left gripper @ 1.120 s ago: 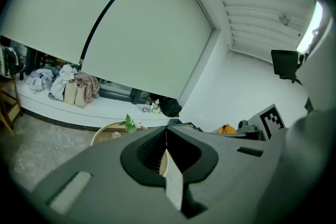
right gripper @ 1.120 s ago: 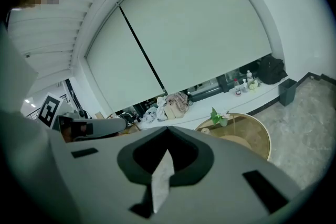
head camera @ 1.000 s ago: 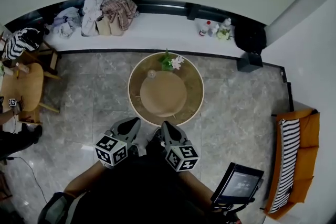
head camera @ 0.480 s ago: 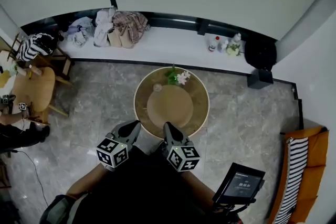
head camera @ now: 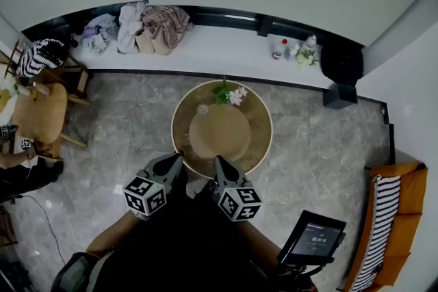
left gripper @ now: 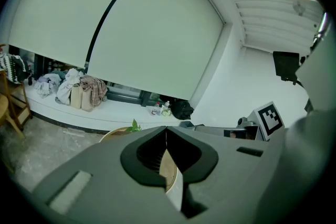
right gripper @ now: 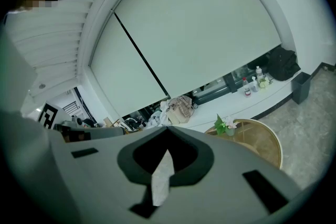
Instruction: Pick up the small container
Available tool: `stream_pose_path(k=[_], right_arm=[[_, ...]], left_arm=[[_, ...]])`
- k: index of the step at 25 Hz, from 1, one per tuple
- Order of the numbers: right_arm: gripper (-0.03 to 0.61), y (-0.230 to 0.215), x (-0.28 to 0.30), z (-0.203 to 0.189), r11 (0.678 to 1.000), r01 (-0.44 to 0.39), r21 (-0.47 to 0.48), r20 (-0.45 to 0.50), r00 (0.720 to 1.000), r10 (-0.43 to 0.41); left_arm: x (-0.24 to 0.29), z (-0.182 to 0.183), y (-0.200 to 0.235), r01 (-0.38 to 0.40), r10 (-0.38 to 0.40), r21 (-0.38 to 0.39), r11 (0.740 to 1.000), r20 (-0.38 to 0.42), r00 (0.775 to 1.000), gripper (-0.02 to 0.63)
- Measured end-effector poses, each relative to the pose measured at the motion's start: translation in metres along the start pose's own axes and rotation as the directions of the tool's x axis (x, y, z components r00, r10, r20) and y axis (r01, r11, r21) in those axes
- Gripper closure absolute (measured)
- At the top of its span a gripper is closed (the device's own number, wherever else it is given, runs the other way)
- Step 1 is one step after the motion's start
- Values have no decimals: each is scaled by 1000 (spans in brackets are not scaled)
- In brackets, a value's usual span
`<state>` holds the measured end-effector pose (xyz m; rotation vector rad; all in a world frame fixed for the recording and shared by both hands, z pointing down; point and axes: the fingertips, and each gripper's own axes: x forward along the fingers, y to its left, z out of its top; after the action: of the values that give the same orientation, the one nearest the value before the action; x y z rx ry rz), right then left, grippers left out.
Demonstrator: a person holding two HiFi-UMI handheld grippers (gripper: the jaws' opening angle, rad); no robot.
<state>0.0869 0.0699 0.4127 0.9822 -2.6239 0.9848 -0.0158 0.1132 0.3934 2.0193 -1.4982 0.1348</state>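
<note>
A pale thing [head camera: 202, 109] at eleven o'clock on the round bench [head camera: 256, 140] is too small to name, the bench's six o'clock rim hides behind the left claw [head camera: 176, 159] and right claw [head camera: 217, 163], and the sofa [head camera: 404, 202] at four o'clock runs off the edge.

It was a home lounge: wicker table [head camera: 221, 129] ahead of the left gripper [head camera: 176, 158], orange sofa [head camera: 409, 215] right of the right gripper [head camera: 218, 161].
</note>
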Motion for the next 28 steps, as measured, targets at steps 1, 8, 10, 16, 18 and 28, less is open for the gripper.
stream_pose_path(k=[1,8,10,16,18,28], right_arm=[[583,-3,3,2,1000,11,4,4,1000,-11],[583,-17,28,27,994,109,30,50,993,-111],[583,-20,36,35,990,137,41,61,988,-139],[583,-14,82,46,987,156,36,59,986,-158],[583,-13,96,48,985,170,42,54,984,-172],[583,-58,117,46,922,373,109,62,923,-380]], left_arm=[[5,3,2,12,-12,5,1000,-3,1000,612],[40,28,25,108,-107,33,994,-48,993,612],[49,38,28,147,-143,58,987,-65,988,612],[71,53,62,218,-210,61,974,-111,971,612],[75,53,75,233,-224,54,971,-133,965,612],[123,62,135,303,-257,214,929,-218,941,612]])
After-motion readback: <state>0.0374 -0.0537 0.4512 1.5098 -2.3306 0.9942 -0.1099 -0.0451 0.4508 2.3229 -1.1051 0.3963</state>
